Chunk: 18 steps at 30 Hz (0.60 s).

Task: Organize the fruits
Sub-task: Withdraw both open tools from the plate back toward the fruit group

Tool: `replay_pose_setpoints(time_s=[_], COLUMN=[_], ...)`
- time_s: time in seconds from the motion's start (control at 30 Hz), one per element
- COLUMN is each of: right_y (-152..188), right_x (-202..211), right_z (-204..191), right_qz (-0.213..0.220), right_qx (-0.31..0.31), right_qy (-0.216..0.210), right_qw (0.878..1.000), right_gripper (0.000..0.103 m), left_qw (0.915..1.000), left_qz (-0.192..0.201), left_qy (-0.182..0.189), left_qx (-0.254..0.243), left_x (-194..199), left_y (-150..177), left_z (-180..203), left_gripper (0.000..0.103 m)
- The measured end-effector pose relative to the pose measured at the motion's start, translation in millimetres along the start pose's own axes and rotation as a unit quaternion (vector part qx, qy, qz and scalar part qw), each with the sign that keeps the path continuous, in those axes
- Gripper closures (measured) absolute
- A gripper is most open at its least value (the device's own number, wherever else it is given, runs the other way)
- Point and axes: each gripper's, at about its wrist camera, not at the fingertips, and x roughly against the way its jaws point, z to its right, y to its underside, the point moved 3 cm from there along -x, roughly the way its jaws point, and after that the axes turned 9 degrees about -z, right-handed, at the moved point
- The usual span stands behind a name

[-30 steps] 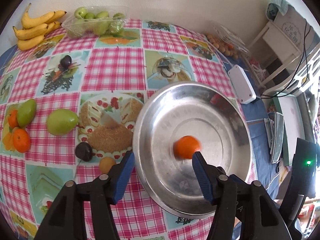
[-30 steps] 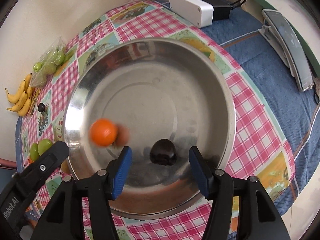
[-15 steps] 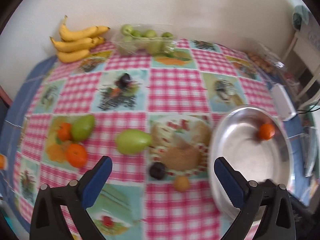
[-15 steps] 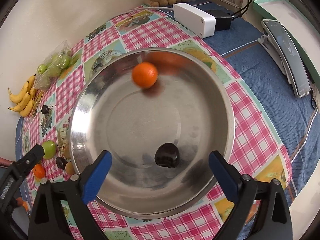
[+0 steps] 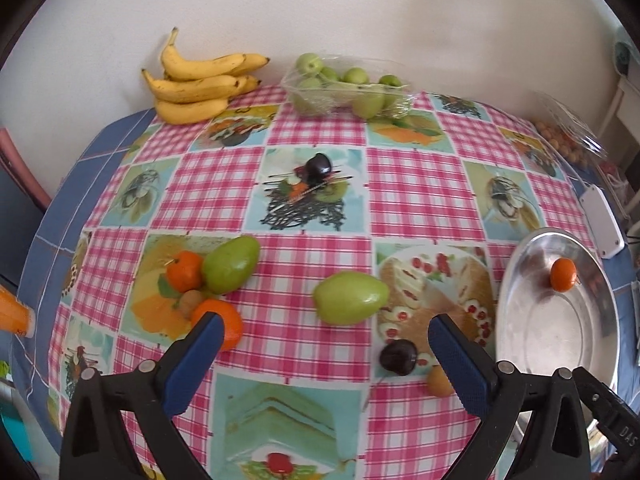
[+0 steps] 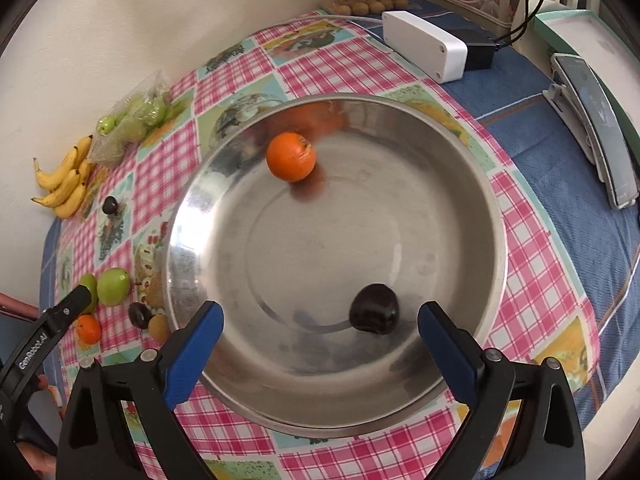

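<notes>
**Left jaws wide over the loose fruit, pear dead ahead**

I had the left gripper (image 5: 320,354) hanging above the pink checked tablecloth (image 5: 416,188) with its jaws spread wide and nothing between them. The smooth green pear-shaped fruit (image 5: 350,298) lay just ahead of the gap, a little right of centre, its long axis running roughly across the jaws and not along them; I judged that a grasp would need a turn of the wrist or a pinch across the narrow waist. A round orange tangerine (image 5: 224,325) sat partly hidden behind my left fingertip, and a dark glossy plum (image 5: 398,356) lay just inside the right one.

The right gripper (image 6: 320,340) was likewise wide and empty, poised over the shallow round steel bowl (image 6: 472,184), well apart from the loose fruit, so the left was nearer.

Only the right view showed the small dark plum (image 6: 375,309) resting in the bowl beside the small orange tangerine (image 6: 291,156); the left view caught just that tangerine.
</notes>
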Motion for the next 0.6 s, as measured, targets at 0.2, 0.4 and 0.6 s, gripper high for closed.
replay_pose_setpoints(time_s=[0.2,0.4,0.6], right_y=[-3,-1,8], right_x=[1,-3,-8], right_z=[-6,-21,-35], right_qz=[0.022,0.026,0.015], right_qx=[0.006,0.030,0.055], right_qy=[-0.027,-0.022,-0.022], right_qw=[0.999,0.999,0.998], right_gripper=[0.005,0.005,0.005], left_qw=[0.9998,1.0000,1.0000], left_qz=[0.002,-0.002,-0.004], left_qy=[-0.016,-0.003,0.002], left_qx=[-0.012,0.003,0.007], left_x=[-1,0,0], left_y=[1,0,0], left_z=[-11,-25,-33], left_gripper=[0.000,0.000,0.000])
